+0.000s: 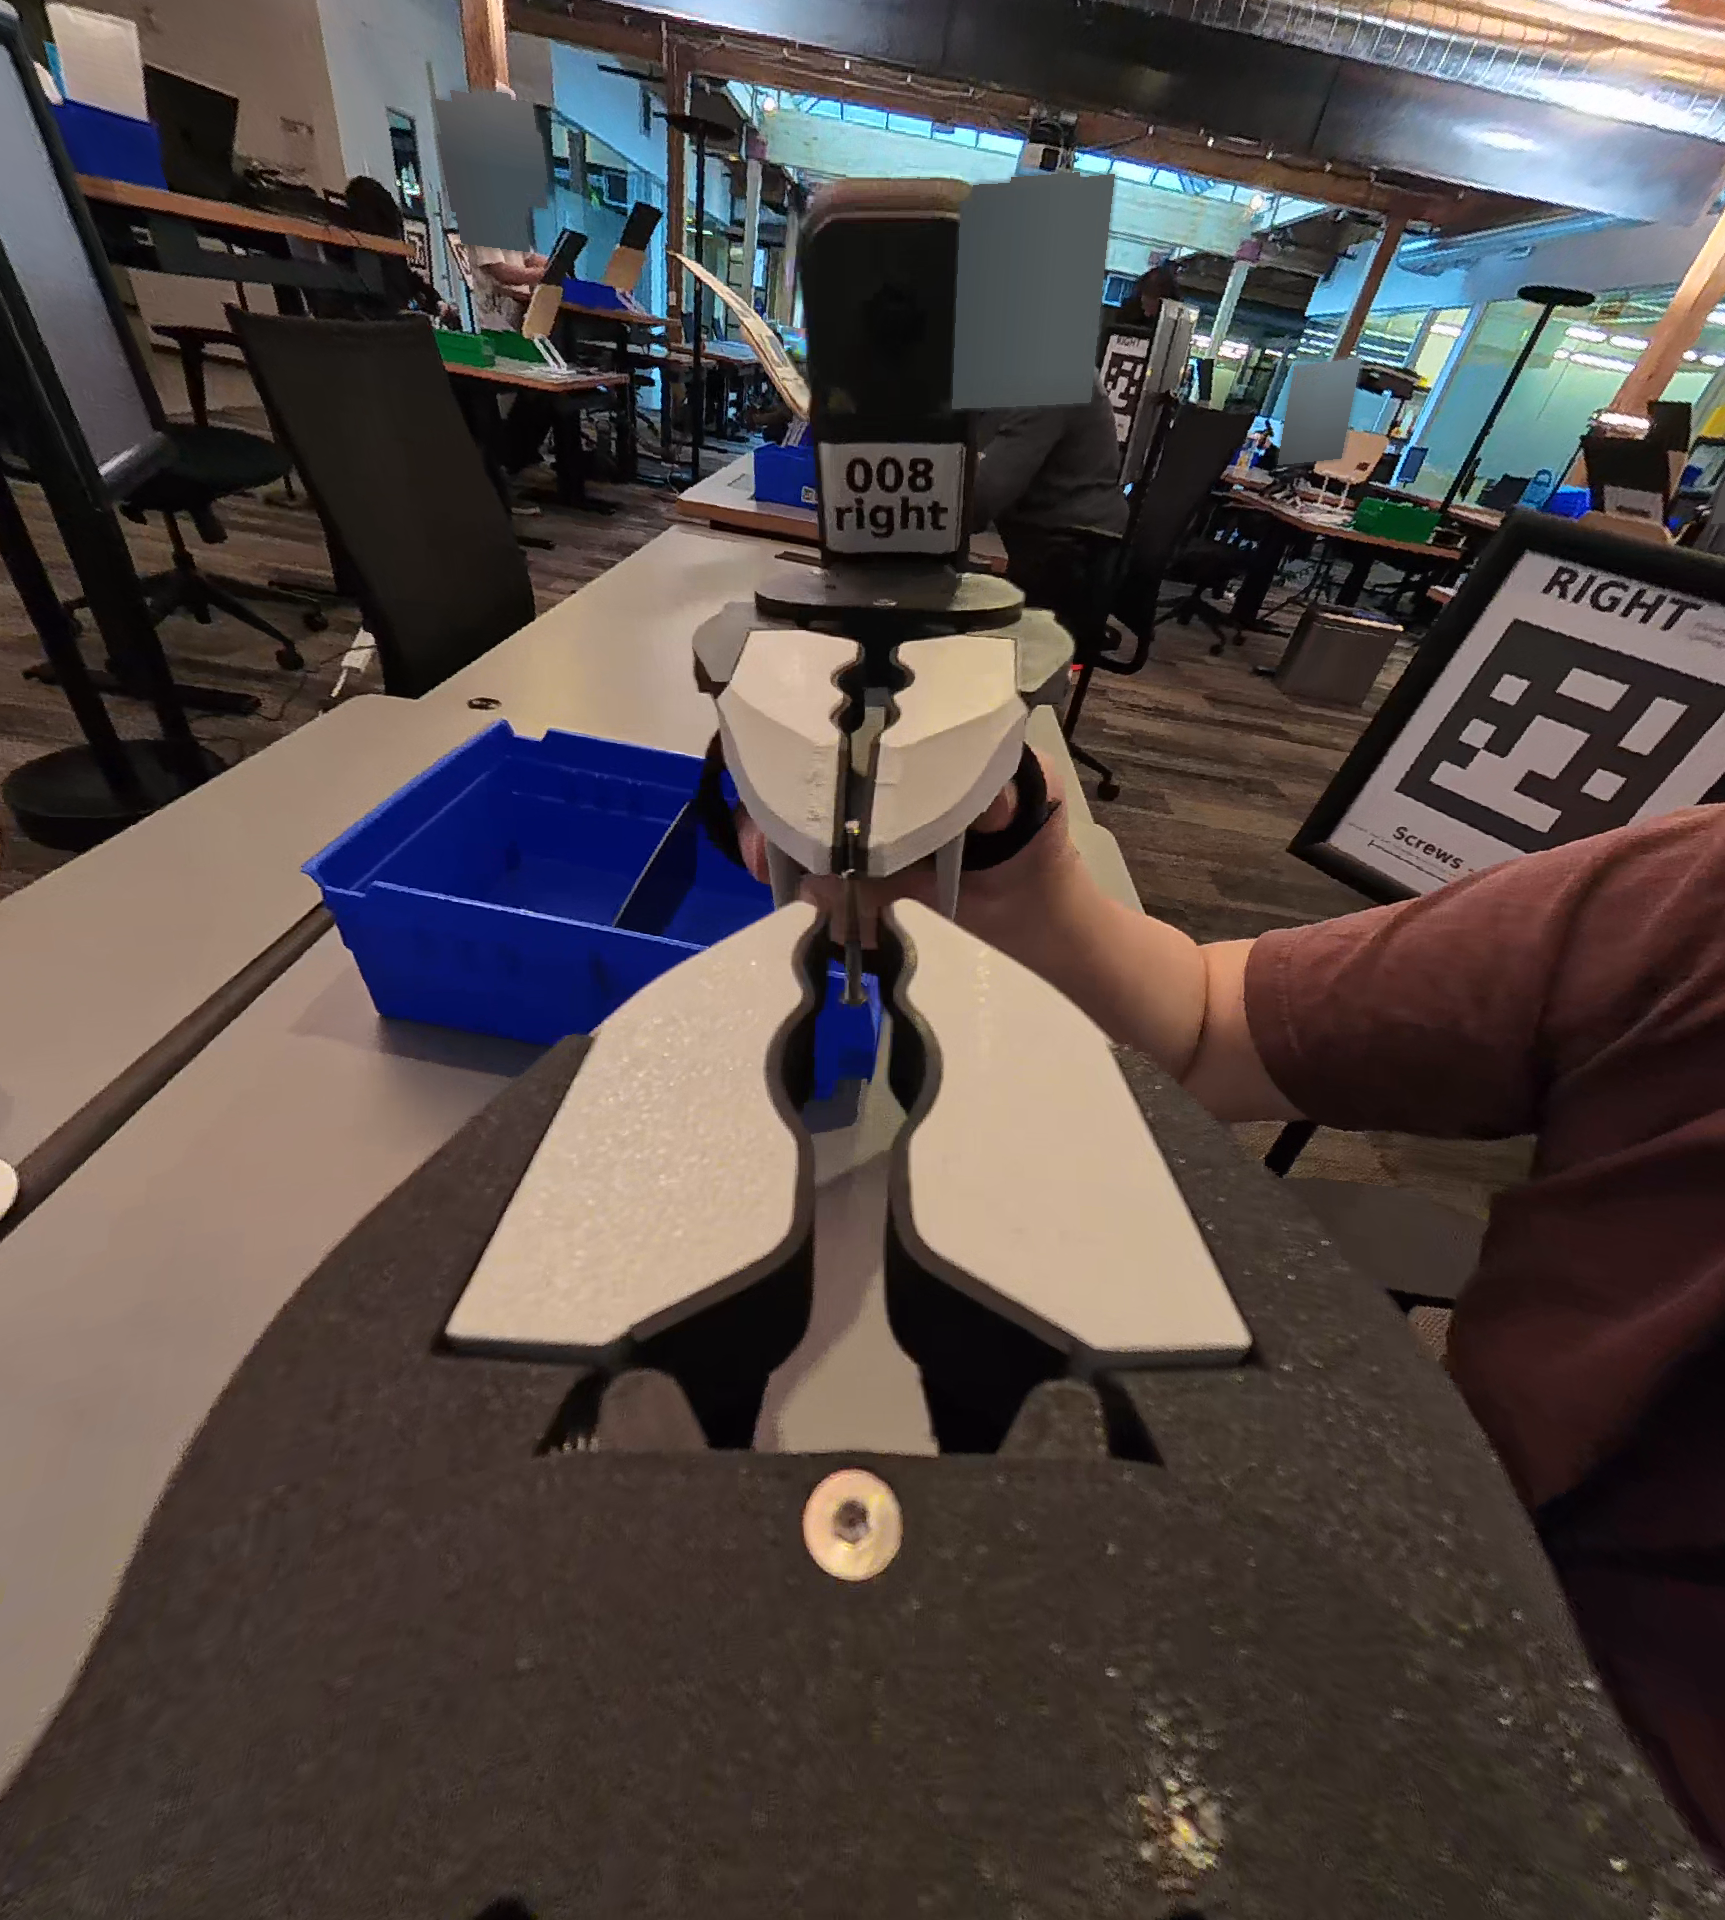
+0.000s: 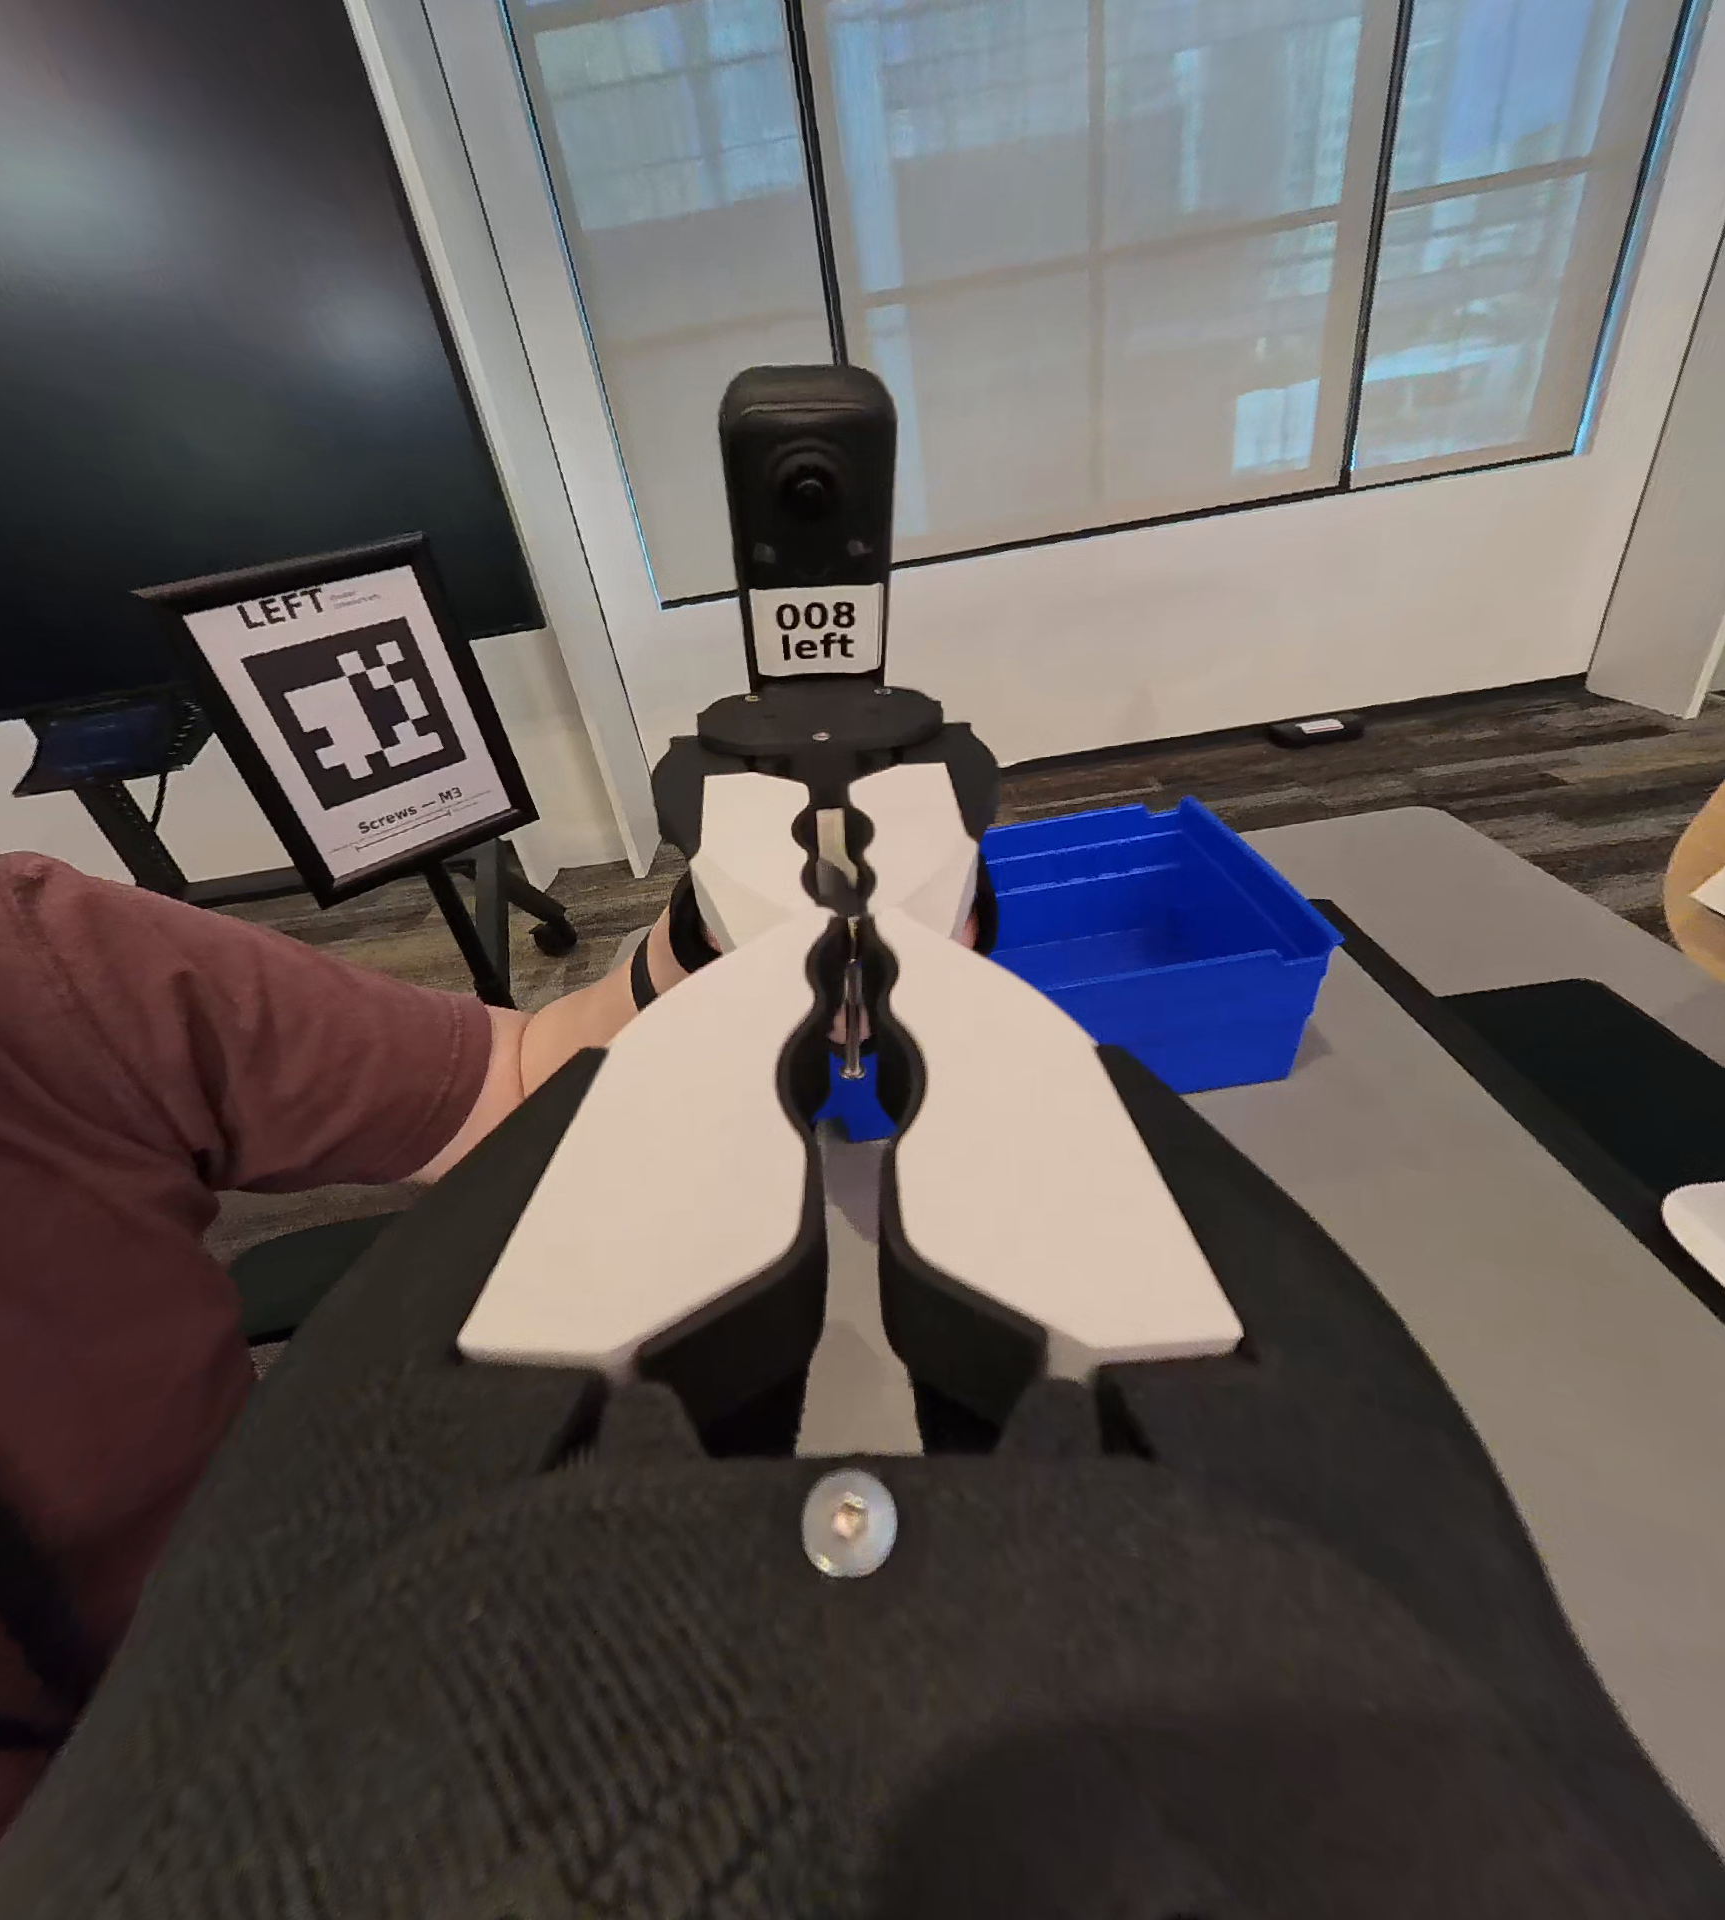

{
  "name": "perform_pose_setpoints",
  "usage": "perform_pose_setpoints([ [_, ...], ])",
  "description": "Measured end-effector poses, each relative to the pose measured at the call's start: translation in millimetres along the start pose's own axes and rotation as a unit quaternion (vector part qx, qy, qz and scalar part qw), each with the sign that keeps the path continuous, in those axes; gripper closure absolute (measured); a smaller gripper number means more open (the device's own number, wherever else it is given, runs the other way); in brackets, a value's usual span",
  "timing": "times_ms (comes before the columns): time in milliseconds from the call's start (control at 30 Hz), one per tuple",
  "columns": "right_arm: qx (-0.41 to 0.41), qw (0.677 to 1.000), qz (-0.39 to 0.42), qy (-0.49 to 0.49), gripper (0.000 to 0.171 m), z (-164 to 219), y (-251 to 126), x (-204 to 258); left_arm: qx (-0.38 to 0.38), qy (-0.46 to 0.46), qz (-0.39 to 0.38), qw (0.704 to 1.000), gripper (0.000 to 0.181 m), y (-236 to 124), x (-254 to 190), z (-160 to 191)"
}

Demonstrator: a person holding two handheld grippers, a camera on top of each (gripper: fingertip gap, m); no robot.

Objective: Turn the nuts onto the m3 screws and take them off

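I find the left gripper (image 1: 853,920) and right gripper (image 2: 851,925) closed tip to tip on the screw (image 1: 851,966), above the blue bin's (image 1: 484,935) near corner, probably so dropped parts fall inside. I cannot make out the nut.

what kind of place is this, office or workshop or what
Most likely an open-plan office or lab set up for recording. Rows of desks with office chairs fill the floor, framed marker signs stand on easels, and a blue parts bin sits on the grey table.
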State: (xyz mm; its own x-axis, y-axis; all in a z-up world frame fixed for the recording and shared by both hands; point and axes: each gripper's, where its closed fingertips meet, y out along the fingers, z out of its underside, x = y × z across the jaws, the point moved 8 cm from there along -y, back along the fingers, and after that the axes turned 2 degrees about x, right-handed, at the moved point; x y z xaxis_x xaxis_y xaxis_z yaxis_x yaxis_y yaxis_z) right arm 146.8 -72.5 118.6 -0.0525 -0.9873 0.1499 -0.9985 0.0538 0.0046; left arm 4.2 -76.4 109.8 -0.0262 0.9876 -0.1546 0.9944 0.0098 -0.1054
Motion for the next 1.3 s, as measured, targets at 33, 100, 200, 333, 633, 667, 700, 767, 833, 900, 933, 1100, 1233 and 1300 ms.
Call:
perform_pose_setpoints([
  [33, -0.002, 1.000, -0.001, 0.000, 0.168, 0.0, 0.1, 0.0, 0.002, -0.006, -0.002, 1.000, 0.172, 0.4, 1.4, 0.6],
  [100, -0.008, 1.000, -0.007, 0.002, 0.168, -0.4, 0.1, 0.3, -0.002, -0.019, 0.003, 1.000, 0.171, 0.9, 3.0, 1.3],
  [200, -0.011, 1.000, -0.001, -0.001, 0.168, -0.8, -0.7, -0.4, -0.011, -0.033, 0.026, 0.999, 0.179, 2.1, 3.5, 2.6],
  [333, -0.007, 1.000, 0.004, -0.006, 0.168, -0.5, -0.8, -1.1, -0.010, -0.045, 0.032, 0.998, 0.179, 3.5, 5.4, 4.2],
  [633, -0.004, 1.000, 0.002, -0.005, 0.168, 0.5, -0.6, -2.4, 0.007, -0.047, 0.032, 0.998, 0.179, 6.3, 5.8, 7.2],
  [667, -0.003, 1.000, 0.004, -0.008, 0.168, 0.4, -0.7, -2.6, 0.009, -0.044, 0.028, 0.999, 0.179, 6.0, 5.7, 6.8],
  [700, -0.004, 1.000, 0.008, -0.013, 0.168, -0.5, -1.4, -2.4, 0.008, -0.038, 0.021, 0.999, 0.179, 5.4, 5.4, 6.1],
  [767, -0.014, 0.999, 0.025, -0.026, 0.152, -5.3, -5.2, -1.1, 0.010, -0.025, 0.008, 1.000, 0.179, 4.0, 4.7, 4.8],
  [833, -0.015, 0.997, 0.055, -0.049, 0.146, -10.3, -11.3, 0.1, 0.016, -0.014, -0.010, 1.000, 0.179, 2.8, 4.9, 4.3],
  [900, -0.008, 0.995, 0.077, -0.070, 0.145, -12.1, -14.1, 1.3, 0.012, -0.001, -0.028, 1.000, 0.179, 2.3, 5.1, 3.5],
  [933, -0.003, 0.994, 0.078, -0.073, 0.143, -11.3, -13.1, 1.7, 0.010, 0.002, -0.030, 0.999, 0.179, 2.6, 4.5, 3.2],
  [1100, 0.022, 0.996, 0.062, -0.055, 0.137, 0.1, 2.5, -0.9, 0.006, 0.003, -0.020, 1.000, 0.179, 5.4, 1.8, 3.2],
  [1233, 0.014, 0.997, 0.053, -0.046, 0.139, 1.9, 5.1, -2.2, 0.011, 0.005, -0.001, 1.000, 0.179, 7.4, 0.0, 4.4],
  [1300, 0.016, 0.998, 0.046, -0.041, 0.139, 1.8, 3.0, -3.8, 0.011, 0.003, 0.005, 1.000, 0.179, 7.9, -0.7, 4.4],
])
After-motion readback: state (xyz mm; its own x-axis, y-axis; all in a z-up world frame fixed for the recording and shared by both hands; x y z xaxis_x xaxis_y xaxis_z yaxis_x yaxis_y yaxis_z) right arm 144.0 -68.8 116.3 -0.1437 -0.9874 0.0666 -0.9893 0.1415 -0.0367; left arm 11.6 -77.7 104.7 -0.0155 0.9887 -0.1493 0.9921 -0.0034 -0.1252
